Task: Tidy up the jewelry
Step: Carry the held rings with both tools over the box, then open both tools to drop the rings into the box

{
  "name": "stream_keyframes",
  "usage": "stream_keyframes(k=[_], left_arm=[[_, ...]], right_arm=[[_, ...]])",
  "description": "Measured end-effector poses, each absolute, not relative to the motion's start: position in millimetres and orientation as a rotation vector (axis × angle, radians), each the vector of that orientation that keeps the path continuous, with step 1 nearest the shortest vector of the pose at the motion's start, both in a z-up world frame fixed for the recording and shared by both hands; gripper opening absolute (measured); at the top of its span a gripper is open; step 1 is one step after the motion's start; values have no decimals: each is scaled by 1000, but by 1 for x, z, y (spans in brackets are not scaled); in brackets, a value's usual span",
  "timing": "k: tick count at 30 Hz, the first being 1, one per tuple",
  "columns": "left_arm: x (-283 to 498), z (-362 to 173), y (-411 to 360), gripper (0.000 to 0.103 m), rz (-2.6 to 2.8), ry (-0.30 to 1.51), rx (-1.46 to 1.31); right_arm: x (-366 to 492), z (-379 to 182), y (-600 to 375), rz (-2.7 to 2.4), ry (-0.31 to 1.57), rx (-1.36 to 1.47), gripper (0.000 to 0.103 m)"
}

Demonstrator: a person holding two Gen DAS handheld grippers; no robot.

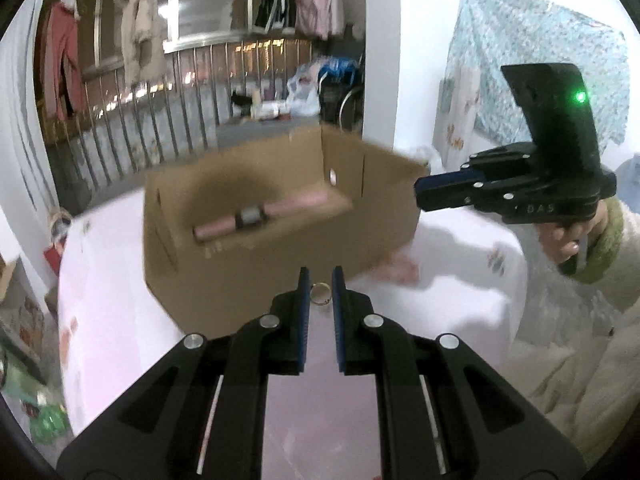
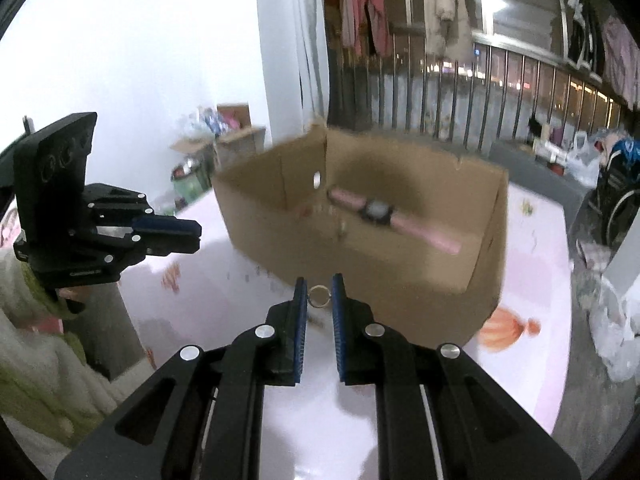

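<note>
Filling pink table: cardboard box

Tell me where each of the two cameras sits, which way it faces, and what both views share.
Left wrist: sits on the left gripper, looking forward along its fingers at the cardboard box; a ring is held between its pads, with the right gripper and a hand at right.
Right wrist: sits on the right gripper, facing the same box; it holds its own ring, with the left gripper at left.
Shared: the box, the pink watch inside, the pink table.
</note>
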State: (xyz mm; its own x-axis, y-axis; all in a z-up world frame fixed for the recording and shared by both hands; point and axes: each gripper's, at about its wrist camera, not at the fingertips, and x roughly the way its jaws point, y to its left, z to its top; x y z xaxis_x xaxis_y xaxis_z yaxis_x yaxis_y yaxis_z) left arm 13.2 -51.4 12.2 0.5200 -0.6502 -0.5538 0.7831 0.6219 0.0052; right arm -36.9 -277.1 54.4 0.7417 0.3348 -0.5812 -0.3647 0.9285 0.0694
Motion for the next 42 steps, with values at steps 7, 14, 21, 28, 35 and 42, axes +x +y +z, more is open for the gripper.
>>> stream_keyframes(k=[7,14,21,28,35,42], left_arm=[[49,43,-80,10,-891,501,302],[111,35,-126,10,-899,642,302],[169,9,-161,10,-861,831,284],[192,-5,-179,12,-840,945,279],[196,-7,-183,26,-829,974,247],[199,-2,-180,30,-829,970,218]], right_arm=[[-4,86,-289,391,563,-53,13],[51,72,-312,393,660,-26,13],[84,52,-316,390,766,-44,13],[97,45,-312,365,817,-90,13],[99,46,-317,358,818,-65,14],[94,51,-327,353,804,-21,20]])
